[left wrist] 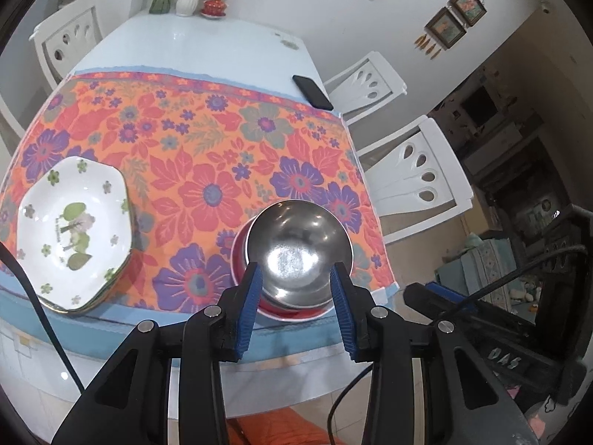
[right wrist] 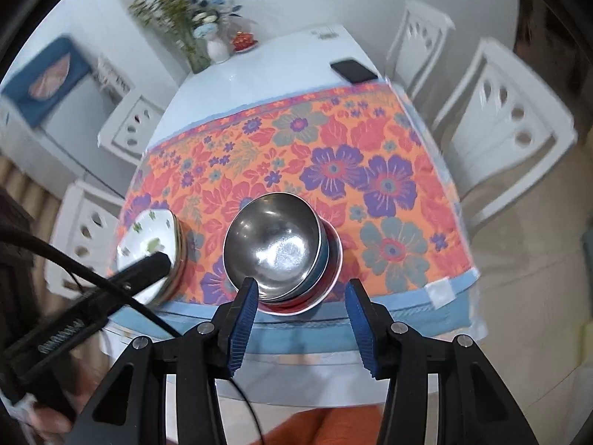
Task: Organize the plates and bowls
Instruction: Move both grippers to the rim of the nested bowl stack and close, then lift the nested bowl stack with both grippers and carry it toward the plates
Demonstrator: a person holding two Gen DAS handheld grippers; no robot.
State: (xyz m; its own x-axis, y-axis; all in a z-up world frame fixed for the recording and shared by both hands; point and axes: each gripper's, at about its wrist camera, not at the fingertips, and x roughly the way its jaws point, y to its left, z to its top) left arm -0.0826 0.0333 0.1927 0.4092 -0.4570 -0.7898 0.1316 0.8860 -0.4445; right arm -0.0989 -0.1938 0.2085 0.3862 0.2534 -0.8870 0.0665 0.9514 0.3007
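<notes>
Bowls sit stacked near the front edge of the bench (left wrist: 192,40): a shiny steel bowl (left wrist: 298,243) on top, nested in more steel ones, w/ a red bowl (left wrist: 292,311) at the bottom. The stack rests on a floral cloth (left wrist: 207,155) in orange, red & purple.

Left gripper (left wrist: 296,278) has its blue pads apart, one on each side of the steel bowl; can't tell if they touch the rim. Right gripper (right wrist: 302,291) is also spread wide, its left pad just beside the stack, the right pad well clear of it.

White plates (left wrist: 72,233) w/ green flower print lie stacked to the left of the bowls, apart from them, also on the cloth near the front edge.

Farther back: a black phone (left wrist: 313,92) at the right edge of the bench, a white vase (left wrist: 189,0) w/ flowers and a small red pot (left wrist: 215,5) at the far end. White chairs (left wrist: 418,174) stand around the bench.
</notes>
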